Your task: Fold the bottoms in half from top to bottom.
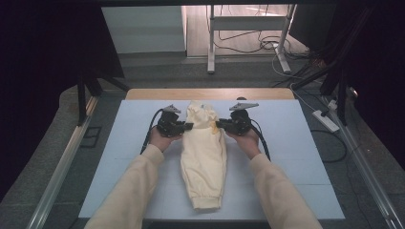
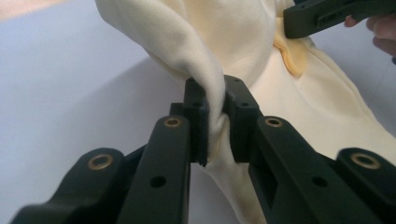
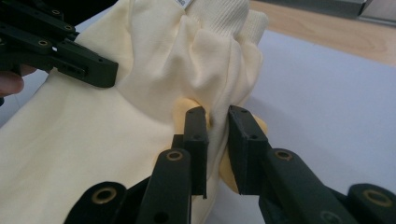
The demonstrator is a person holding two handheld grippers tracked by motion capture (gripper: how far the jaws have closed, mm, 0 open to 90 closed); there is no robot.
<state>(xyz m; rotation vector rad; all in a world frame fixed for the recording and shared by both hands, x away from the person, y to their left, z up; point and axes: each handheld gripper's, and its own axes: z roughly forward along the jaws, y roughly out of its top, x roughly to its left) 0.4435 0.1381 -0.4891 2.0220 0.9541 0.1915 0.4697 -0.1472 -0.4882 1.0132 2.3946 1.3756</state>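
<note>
Garment (image 1: 204, 152) lies between left tool (image 1: 189, 126) and right tool (image 1: 218, 125), both clamped on it.

Cream fabric garment (image 1: 204, 157) lies lengthwise on the pale blue table mat (image 1: 296, 143), about centre, ribbed cuff end at the near edge, bunched end at the far side. Black left gripper (image 1: 187, 126) sits on its left edge toward the far end, jaws pinching a fold. Black right gripper (image 1: 220, 125) sits opposite on the right edge, jaws around fabric. Wooden table strip (image 1: 143, 94) runs behind the mat.
</note>
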